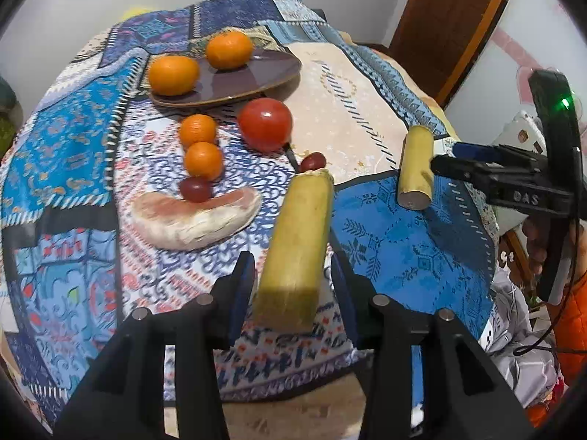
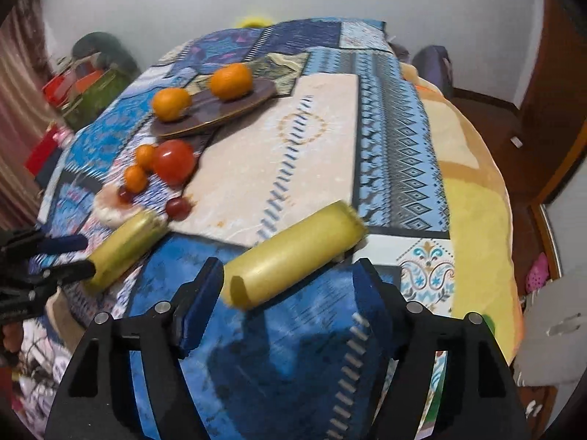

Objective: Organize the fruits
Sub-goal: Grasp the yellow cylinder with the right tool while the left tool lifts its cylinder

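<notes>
Two yellow-green cane pieces lie on the patterned cloth. My left gripper (image 1: 293, 275) is open with its fingers on either side of the near end of one piece (image 1: 297, 245), apart from it. My right gripper (image 2: 290, 293) is open around the near end of the other piece (image 2: 297, 256), which also shows in the left wrist view (image 1: 416, 167). A brown plate (image 1: 256, 77) at the back holds two oranges (image 1: 229, 49). In front of it lie two small oranges (image 1: 198, 130), a tomato (image 1: 265, 124), two dark red grapes (image 1: 196, 189) and a pomelo wedge (image 1: 194, 220).
The right gripper body (image 1: 513, 179) stands at the right edge of the left wrist view. The cloth's front edge (image 1: 286, 385) drops off just under my left gripper. A brown door (image 1: 451, 18) and clutter on the floor (image 2: 80, 88) surround the table.
</notes>
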